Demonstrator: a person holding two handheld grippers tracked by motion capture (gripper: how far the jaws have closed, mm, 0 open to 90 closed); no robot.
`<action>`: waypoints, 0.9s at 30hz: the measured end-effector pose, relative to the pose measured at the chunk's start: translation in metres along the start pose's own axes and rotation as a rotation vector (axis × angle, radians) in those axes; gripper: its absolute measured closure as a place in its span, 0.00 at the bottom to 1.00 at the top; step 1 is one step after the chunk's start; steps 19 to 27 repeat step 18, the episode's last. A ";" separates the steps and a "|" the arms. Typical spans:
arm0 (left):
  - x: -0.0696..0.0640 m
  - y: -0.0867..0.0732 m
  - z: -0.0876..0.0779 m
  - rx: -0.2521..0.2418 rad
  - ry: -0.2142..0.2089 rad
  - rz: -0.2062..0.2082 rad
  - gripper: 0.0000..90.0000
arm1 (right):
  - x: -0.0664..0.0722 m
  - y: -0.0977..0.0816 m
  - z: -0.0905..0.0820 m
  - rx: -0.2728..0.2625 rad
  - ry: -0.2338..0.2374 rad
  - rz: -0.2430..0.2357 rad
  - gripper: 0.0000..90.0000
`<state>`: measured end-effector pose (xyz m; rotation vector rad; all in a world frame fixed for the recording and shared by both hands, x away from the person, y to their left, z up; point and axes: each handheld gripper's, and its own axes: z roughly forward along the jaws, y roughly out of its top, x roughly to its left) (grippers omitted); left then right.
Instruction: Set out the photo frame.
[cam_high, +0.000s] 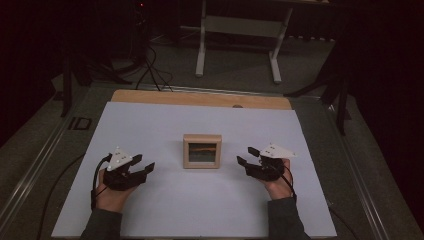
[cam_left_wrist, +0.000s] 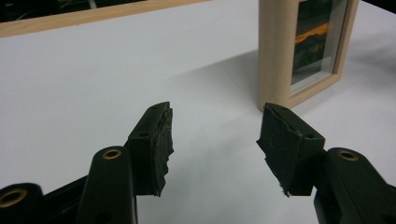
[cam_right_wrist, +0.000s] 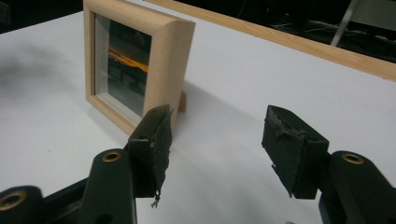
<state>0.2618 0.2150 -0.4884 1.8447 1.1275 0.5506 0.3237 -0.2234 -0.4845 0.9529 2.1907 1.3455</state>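
Counter: a wooden counter (cam_high: 200, 97) carries a white sheet (cam_high: 150, 125) over nearly all of its top; a strip of bare wood shows along the far edge.
Sheet edges: the left and right edges slant outward toward the person; the near edge runs by the sleeves at the bottom of the high view.
Picture frame: a small light-wood picture frame (cam_high: 202, 150) stands upright near the middle of the sheet, glass facing the person, with a dark picture and an orange streak behind the glass. In the right gripper view a small wooden prop shows behind the frame's (cam_right_wrist: 140, 65) far side.
Left gripper: the left gripper (cam_high: 145, 167) rests low over the sheet to the left of the frame, held in the left hand (cam_high: 111, 196). Its fingers (cam_left_wrist: 152, 140) stand wide apart and grip nothing; the frame's (cam_left_wrist: 299, 46) corner lies just past the right finger.
Right gripper: the right gripper (cam_high: 247, 156) sits to the right of the frame, held in the right hand (cam_high: 279, 186). Its fingers (cam_right_wrist: 289, 140) are spread wide with nothing between them.
Open room: bare sheet lies between each gripper and the frame, and behind the frame to the far edge.
Surroundings: dark floor with cables and a white stand (cam_high: 239, 30) beyond the counter.
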 end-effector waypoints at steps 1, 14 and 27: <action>0.001 -0.001 -0.002 -0.002 0.001 -0.002 0.49 | -0.001 -0.001 -0.002 -0.002 -0.002 0.003 0.46; 0.018 -0.012 -0.025 -0.032 0.021 -0.026 0.48 | -0.005 -0.012 -0.032 -0.062 -0.036 -0.009 0.46; 0.021 -0.015 -0.029 -0.035 0.031 -0.036 0.48 | -0.007 -0.019 -0.046 -0.068 -0.052 -0.006 0.46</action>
